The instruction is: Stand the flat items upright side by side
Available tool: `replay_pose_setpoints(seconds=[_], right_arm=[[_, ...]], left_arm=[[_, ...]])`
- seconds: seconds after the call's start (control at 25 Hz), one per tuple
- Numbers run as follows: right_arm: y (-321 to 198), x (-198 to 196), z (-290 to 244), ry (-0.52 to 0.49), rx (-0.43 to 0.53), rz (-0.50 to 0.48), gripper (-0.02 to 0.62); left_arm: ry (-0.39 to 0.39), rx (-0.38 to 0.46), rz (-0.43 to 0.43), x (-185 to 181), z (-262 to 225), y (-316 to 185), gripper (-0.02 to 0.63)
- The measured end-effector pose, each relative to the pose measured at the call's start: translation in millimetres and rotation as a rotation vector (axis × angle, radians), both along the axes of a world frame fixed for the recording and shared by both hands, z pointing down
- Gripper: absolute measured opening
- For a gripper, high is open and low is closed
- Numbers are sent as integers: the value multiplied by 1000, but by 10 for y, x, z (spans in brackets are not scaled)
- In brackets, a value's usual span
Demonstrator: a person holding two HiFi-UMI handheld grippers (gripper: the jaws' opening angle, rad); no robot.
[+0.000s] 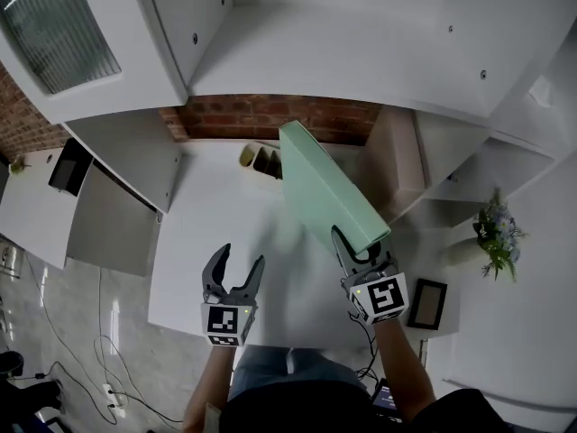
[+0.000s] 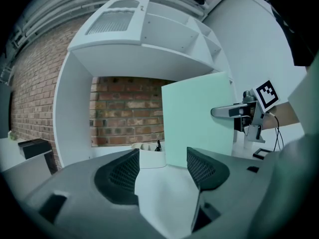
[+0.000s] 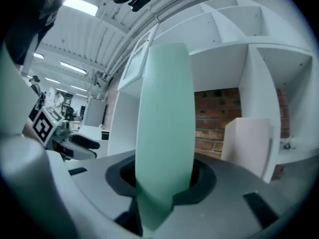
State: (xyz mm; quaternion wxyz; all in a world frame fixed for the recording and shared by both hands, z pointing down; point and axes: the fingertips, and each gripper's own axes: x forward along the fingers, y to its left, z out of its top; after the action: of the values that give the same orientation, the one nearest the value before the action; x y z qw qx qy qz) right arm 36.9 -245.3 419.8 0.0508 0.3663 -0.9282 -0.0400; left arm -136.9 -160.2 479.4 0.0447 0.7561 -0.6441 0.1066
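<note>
In the head view the right gripper (image 1: 354,244) is clamped on the near corner of a mint-green board (image 1: 320,188) held on edge above the white desk (image 1: 216,224), while the left gripper (image 1: 242,258) gapes wide and empty. The left gripper view shows its jaws apart with nothing between them. In the right gripper view the jaws pinch the board's edge, which hides the middle of the scene.

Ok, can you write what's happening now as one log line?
right gripper: shut on green board, held on edge | left gripper: open, empty, above white desk
</note>
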Motion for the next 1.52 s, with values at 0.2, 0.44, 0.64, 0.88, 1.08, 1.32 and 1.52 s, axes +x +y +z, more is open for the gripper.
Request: replay_pose_setpoints(seconds=[0.2,0.44,0.64,0.88,1.08,1.32,1.52], right_arm=[[-320,191,15,8,38,283,132],[-691,283,121,-16,22,524,132],[-925,288,244,-42,-12,635,132],[-1123,332,342,-35,-17,709,135],[-1248,314,377,-32,-14,715,146],[-1234,295,421,-32,-5,714,163],[-1215,276,440,-31,-29,691,204]], left_arm=[[1,-3,21,45,-10,-146,285],[16,-12,39,104,41,-382,285],[20,-21,58,158,68,-539,285],[23,-33,61,162,124,-643,285],[26,-43,65,193,167,-686,285],[30,-53,62,220,195,-675,285],[37,-51,52,227,192,-611,285]])
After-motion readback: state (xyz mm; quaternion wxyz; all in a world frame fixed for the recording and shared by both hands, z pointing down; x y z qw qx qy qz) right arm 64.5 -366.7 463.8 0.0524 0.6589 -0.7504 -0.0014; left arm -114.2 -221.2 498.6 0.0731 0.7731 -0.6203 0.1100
